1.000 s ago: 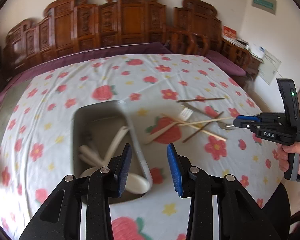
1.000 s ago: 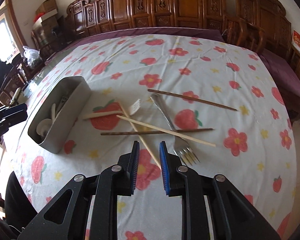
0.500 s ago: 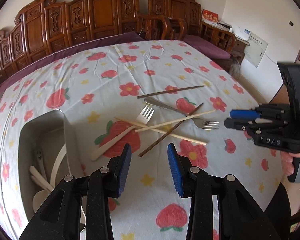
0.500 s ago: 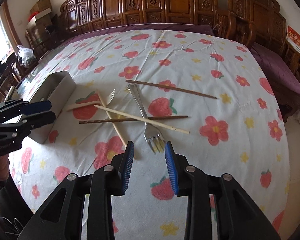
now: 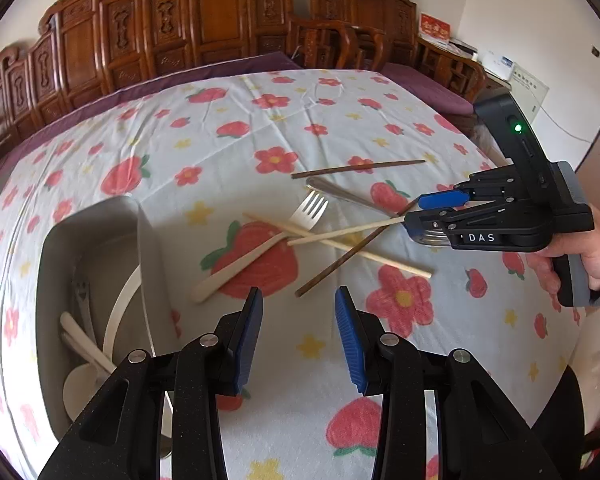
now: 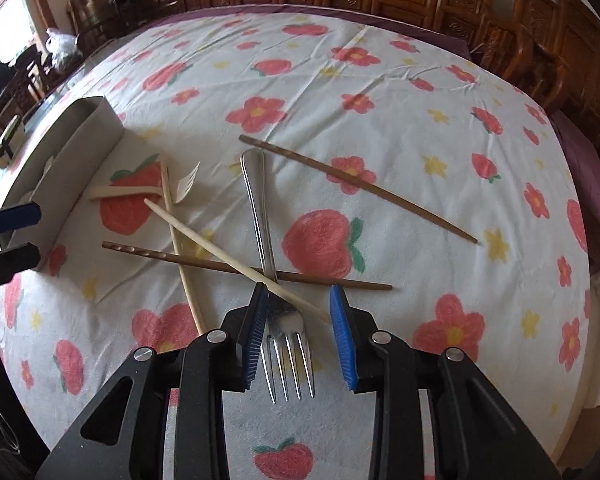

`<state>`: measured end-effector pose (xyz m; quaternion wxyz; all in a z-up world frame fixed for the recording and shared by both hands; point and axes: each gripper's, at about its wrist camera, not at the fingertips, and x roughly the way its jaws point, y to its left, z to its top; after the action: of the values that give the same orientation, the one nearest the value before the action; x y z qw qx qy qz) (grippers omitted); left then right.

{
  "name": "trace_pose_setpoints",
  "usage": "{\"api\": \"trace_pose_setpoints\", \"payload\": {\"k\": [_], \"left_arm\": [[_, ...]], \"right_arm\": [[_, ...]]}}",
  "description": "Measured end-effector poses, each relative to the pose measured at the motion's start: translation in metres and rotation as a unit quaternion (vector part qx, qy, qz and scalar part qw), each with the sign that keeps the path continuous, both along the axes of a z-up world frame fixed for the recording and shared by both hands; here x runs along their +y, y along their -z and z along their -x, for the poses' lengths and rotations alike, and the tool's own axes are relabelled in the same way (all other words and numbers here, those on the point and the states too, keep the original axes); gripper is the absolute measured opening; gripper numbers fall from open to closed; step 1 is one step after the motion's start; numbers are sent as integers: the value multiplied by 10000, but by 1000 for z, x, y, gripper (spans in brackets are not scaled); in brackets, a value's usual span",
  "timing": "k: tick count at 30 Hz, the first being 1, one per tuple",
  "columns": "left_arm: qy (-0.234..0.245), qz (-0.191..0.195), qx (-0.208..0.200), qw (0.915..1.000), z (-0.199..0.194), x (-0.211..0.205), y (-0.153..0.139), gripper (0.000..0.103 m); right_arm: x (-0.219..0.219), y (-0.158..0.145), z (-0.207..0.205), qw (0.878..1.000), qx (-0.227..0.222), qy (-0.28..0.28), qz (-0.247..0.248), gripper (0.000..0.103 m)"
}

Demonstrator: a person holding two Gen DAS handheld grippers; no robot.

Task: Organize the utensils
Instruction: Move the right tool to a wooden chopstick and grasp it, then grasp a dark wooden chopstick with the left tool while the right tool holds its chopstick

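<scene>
**Right gripper straddling the steel fork's tines**

Carved wooden chairs are ringing a table (image 6: pixel 380 92) covered in a strawberry-and-flower cloth, and the loose cutlery is lying in a heap just right of the grey bin (image 5: pixel 148 248). Taking that bin as the marker: the steel fork (image 6: pixel 260 216) is lying farthest from it in the heap, its long axis running straight away from the right gripper (image 6: pixel 299 334), tines nearest the fingers. Those jaws are standing apart and empty, one pad on each side of the tines, not pressing. A pale chopstick (image 6: pixel 220 246) and a dark chopstick (image 6: pixel 204 262) are crossing over the fork's neck, so lifting it will likely disturb both. The left gripper (image 5: pixel 298 338) is hanging beside the bin, jaws apart and holding nothing, nearer the pale fork (image 5: pixel 260 246). A second dark chopstick (image 6: pixel 356 188) is lying apart, beyond the heap. Open cloth is stretching away from the bin on the far side; the table edge is running close behind the right gripper.
</scene>
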<state>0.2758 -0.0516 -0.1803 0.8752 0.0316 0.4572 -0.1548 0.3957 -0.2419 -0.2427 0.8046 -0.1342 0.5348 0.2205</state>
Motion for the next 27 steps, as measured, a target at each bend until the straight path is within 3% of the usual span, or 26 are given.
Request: {"api": "trace_pose_setpoints", "payload": {"k": [7, 9, 13, 15, 27], "left_arm": [[-59, 58, 159, 9998, 4, 7, 5, 36], [-31, 28, 156, 9999, 6, 6, 4, 36], [-23, 4, 133, 9999, 7, 5, 3, 36], [-18, 7, 146, 9999, 7, 5, 3, 36], [297, -280, 87, 9991, -17, -26, 13, 36]], "right_arm": [[6, 5, 2, 9995, 88, -225, 204, 34], [6, 5, 4, 9994, 108, -253, 188, 24], [3, 0, 9, 9995, 66, -272, 142, 17], [-1, -3, 12, 9996, 47, -240, 116, 6], [-54, -26, 56, 9948, -132, 685, -748, 6]]}}
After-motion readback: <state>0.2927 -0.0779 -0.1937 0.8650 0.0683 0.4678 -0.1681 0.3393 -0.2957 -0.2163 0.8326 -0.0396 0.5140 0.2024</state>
